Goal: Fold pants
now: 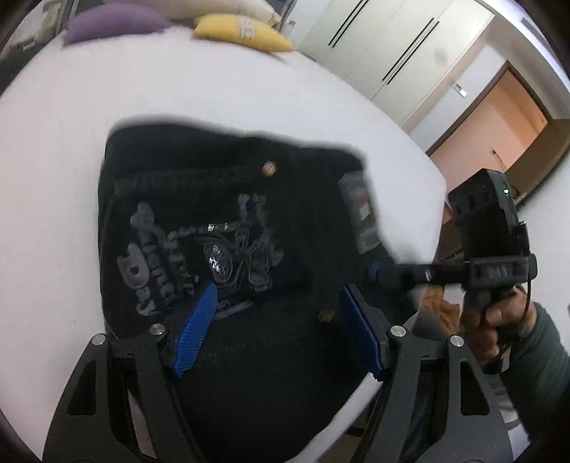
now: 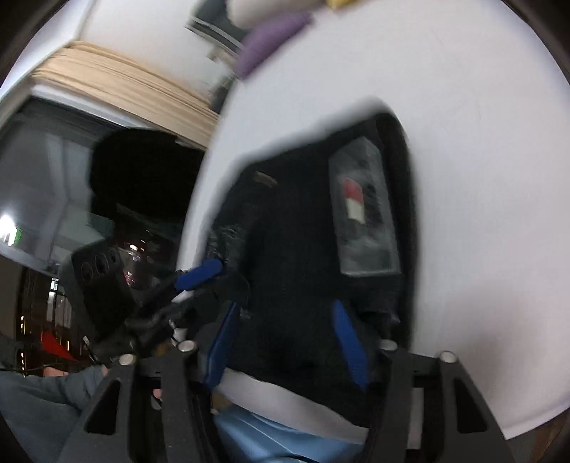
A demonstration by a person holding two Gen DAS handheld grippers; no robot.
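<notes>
The black pants lie folded in a compact bundle on the white table, with grey embroidery and a grey label patch facing up. My left gripper hovers open just above the bundle's near part, blue pads spread wide. My right gripper reaches in from the right at the bundle's right edge. In the right wrist view the pants fill the middle, the right gripper is open over their near edge, and the left gripper's blue fingertip shows at their left side.
A purple cushion and a yellow cushion lie at the table's far edge. White cupboards and a doorway stand beyond the table's right edge. Blue cloth shows below the near table edge.
</notes>
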